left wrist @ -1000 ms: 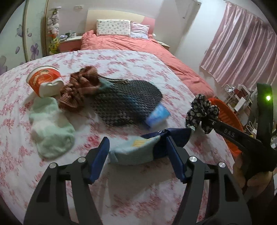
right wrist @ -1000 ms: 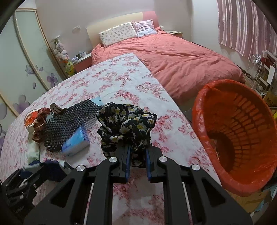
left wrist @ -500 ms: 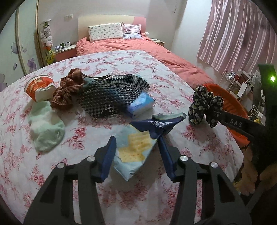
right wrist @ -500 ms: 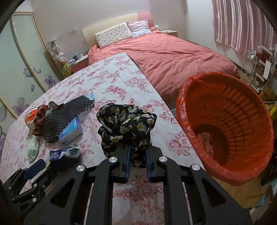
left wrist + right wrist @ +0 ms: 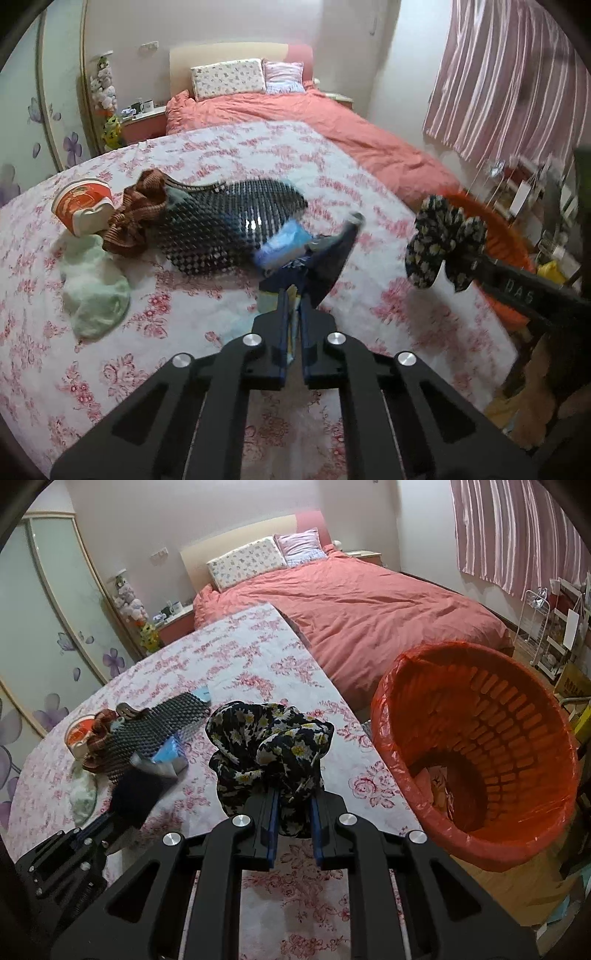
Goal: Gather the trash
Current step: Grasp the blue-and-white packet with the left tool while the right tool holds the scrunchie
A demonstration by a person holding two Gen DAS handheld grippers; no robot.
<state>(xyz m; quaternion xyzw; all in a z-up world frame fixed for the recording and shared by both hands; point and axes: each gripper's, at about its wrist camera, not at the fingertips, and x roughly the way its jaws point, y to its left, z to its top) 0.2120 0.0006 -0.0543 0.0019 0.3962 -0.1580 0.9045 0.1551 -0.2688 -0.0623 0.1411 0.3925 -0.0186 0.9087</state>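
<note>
My left gripper (image 5: 293, 295) is shut on a dark blue snack wrapper (image 5: 325, 262), which sticks up and to the right from between the pads, lifted off the floral tablecloth (image 5: 184, 369). My right gripper (image 5: 293, 805) is shut on a black scrunchie with yellow flowers (image 5: 269, 742), held above the table's right edge. In the left wrist view the same scrunchie (image 5: 439, 240) hangs at the right. An orange waste basket (image 5: 517, 716) with a red liner stands on the floor just right of the table, some wrappers at its bottom.
On the table's left lie a red paper cup (image 5: 83, 206), a brown cloth (image 5: 136, 218), a black woven pouch (image 5: 229, 225), a blue tissue pack (image 5: 284, 243) and a pale green sock (image 5: 96, 295). A pink bed (image 5: 369, 609) stands behind; shelves line the right wall.
The left jaws closed from wide open onto the blue wrapper, which now stands up off the cloth. The right gripper carried the scrunchie slightly nearer the basket.
</note>
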